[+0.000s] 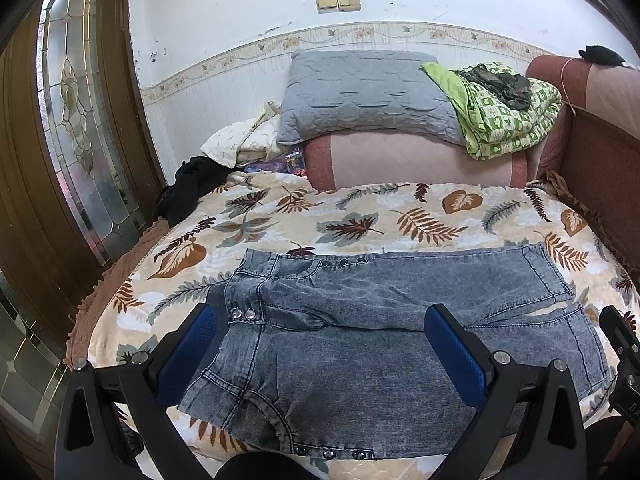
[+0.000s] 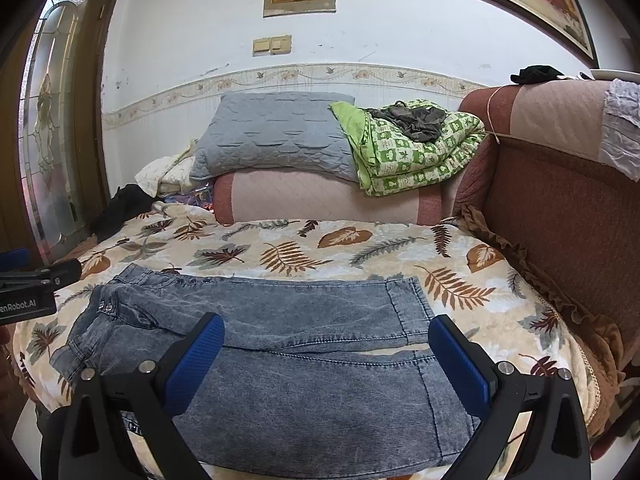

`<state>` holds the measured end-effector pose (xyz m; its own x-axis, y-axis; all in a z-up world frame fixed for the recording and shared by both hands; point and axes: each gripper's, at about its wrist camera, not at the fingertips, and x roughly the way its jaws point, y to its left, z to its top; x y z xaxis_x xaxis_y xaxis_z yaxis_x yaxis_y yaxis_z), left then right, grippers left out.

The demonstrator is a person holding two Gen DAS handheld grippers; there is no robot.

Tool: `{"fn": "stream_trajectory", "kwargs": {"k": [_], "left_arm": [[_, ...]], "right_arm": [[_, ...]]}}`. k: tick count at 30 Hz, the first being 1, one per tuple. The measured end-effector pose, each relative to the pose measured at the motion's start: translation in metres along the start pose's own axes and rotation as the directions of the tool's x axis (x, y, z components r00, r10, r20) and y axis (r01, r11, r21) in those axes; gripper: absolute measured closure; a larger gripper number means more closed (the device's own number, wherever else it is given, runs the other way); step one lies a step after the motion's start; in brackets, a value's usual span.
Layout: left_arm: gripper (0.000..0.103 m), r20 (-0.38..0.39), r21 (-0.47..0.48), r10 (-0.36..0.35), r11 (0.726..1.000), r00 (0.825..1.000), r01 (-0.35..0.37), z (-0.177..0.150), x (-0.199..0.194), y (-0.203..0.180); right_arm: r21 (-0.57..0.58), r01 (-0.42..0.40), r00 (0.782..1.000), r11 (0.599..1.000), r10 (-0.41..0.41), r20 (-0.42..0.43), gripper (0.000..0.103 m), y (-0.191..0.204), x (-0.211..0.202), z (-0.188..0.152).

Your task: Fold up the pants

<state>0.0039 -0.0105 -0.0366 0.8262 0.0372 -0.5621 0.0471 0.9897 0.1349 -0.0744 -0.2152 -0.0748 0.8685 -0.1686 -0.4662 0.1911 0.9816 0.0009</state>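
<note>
The bed (image 1: 420, 208) is the biggest thing here. A soft blanket (image 2: 460, 264) with brown and grey leaf prints covers it. A padded red-brown sofa back (image 2: 568, 208) runs along the right edge of the bed.

At the far edge of the bed sits a long pink bolster (image 1: 420, 160) with red ends. A puffy grey quilted pillow (image 1: 360, 92) leans on top of it. Beside the pillow lies a folded green quilt (image 1: 508, 124) with a checked pattern. A dark cloth (image 1: 188, 188) is bunched at the far left corner of the bed.

The pants (image 1: 380, 340) are short, faded blue denim with dark seams and small round metal studs. They lie flat along the near edge of the bed, spread sideways. The waist is toward the left edge and the leg ends toward the right.

The left gripper (image 1: 320, 344) hovers low over the waist end. Its black fingers (image 1: 460, 356) with bumpy blue pads are wide apart and hold nothing.

The right gripper (image 2: 326, 360) hovers low over the leg end. Its fingers (image 2: 464, 364) are wide apart too and hold nothing.
</note>
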Motion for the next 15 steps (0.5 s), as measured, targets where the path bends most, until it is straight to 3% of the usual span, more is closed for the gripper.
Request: {"fn": "stream_trajectory", "kwargs": {"k": [15], "left_arm": [[0.0, -0.037, -0.007, -0.011, 1.0, 0.999, 0.01, -0.005, 0.016, 0.0]], "right_arm": [[-0.005, 0.0, 0.999, 1.0, 0.0, -0.041, 0.0, 0.005, 0.014, -0.005]]}}
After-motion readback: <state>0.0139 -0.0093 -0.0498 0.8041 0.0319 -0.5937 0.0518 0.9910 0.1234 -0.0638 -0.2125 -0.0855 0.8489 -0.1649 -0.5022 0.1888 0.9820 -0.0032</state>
